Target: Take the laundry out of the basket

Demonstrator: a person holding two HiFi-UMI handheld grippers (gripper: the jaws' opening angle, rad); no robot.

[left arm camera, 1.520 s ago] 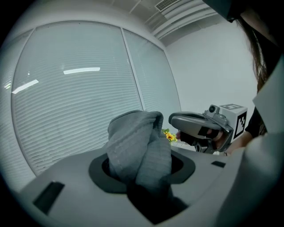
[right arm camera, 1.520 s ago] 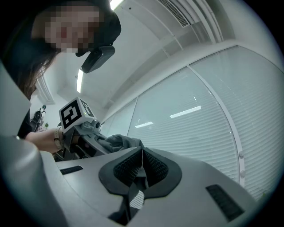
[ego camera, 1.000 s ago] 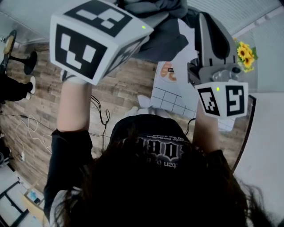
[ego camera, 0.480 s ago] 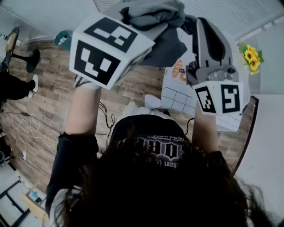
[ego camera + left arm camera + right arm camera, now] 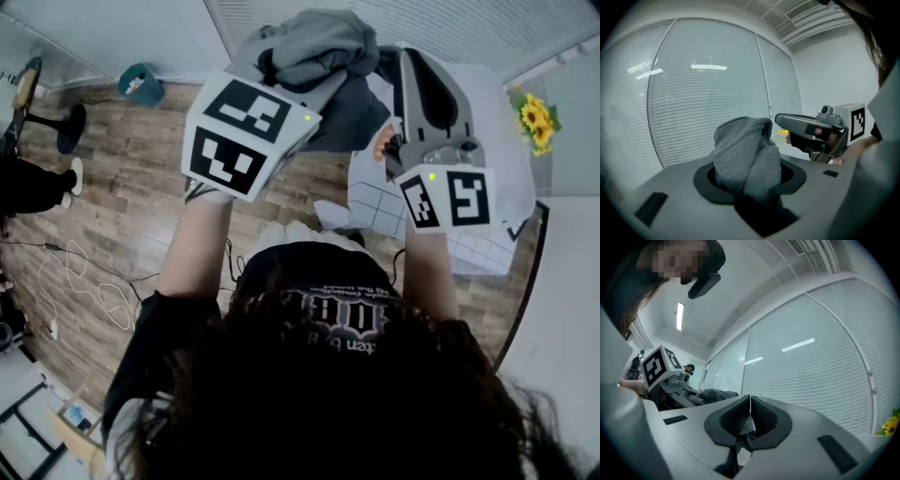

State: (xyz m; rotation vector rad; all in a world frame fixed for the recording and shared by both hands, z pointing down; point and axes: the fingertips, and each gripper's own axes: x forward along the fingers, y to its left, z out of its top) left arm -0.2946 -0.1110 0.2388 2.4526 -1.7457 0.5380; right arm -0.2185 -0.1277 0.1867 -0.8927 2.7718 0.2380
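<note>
Now the left hand-held gripper (image 5: 749, 180) pinches the bunched grey laundry (image 5: 743, 147), lifted high above the wooden floor (image 5: 122, 169); the right hand-held gripper (image 5: 750, 416), just beside, has its jaws pressed together, empty.

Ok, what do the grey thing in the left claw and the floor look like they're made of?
Grey garment: soft knit or woven fabric, matte; it bunches in folds and shows fine ribbing. Floor: wood-look planks, dull brown; grain and plank joints show, but whether it's real wood or laminate I can't tell.
</note>
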